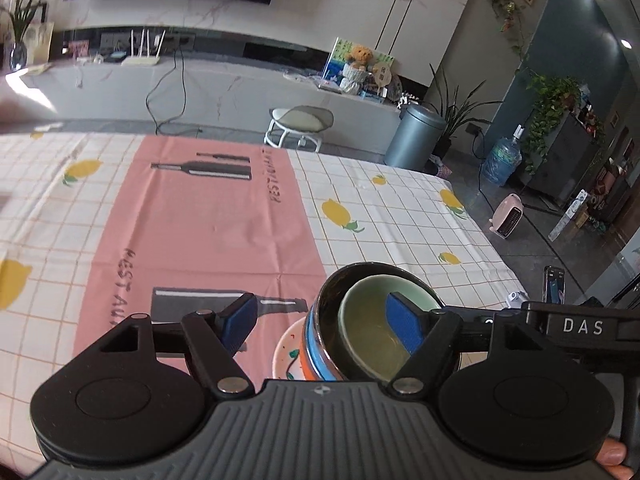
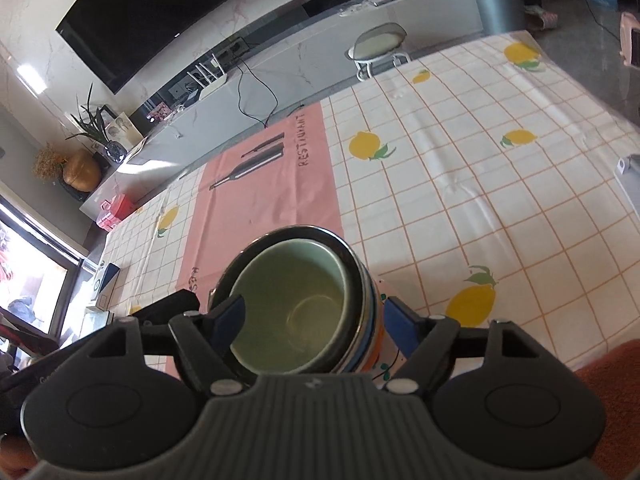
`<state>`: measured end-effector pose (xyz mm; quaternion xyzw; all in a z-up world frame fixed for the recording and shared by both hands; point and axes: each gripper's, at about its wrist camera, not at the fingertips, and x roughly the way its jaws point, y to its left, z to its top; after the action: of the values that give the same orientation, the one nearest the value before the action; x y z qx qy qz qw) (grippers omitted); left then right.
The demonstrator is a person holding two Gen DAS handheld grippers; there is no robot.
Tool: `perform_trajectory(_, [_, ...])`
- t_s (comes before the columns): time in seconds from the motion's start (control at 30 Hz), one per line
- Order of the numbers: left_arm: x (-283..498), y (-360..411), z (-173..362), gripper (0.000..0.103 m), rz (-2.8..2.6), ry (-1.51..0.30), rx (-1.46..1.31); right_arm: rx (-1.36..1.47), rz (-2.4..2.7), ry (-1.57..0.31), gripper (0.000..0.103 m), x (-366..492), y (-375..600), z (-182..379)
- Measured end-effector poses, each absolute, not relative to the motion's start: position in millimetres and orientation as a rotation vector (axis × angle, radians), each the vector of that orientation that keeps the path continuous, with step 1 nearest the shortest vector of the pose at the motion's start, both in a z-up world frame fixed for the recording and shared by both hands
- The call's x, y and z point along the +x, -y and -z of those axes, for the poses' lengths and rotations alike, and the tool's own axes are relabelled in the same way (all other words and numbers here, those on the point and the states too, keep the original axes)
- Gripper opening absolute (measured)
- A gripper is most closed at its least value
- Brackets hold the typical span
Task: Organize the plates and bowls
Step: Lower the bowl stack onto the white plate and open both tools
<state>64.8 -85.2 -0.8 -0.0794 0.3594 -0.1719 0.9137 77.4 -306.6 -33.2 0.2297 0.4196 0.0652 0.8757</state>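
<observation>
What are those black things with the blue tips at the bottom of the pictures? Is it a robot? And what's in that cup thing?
It is not a robot. A person holds two grabbing tools, one in each hand, and each tool carries a camera that looks out along its two fingers. One picture comes from the left gripper, the other from the right gripper. The blue tips are soft pads on the fingers.

Below them is a table under a checked tablecloth with yellow lemons and a pink printed mat. On it stands a stack: a pale green ceramic bowl sits inside a dark metal-lined bowl with blue and orange stripes, above a white painted plate.

Both tools are open. Nothing is held.
</observation>
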Motion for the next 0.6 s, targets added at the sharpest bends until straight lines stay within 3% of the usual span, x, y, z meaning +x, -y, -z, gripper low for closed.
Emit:
perform_trajectory(0.43, [-8, 87, -25, 0.086, 0.203, -0.424, 0.151, 0.170, -0.167, -0.625, 0.093, 8, 249, -16])
perform_trajectory(0.6, [-32, 81, -25, 0.086, 0.202, -0.397, 0.160, 0.102, -0.148, -0.569, 0.097, -20, 235, -11])
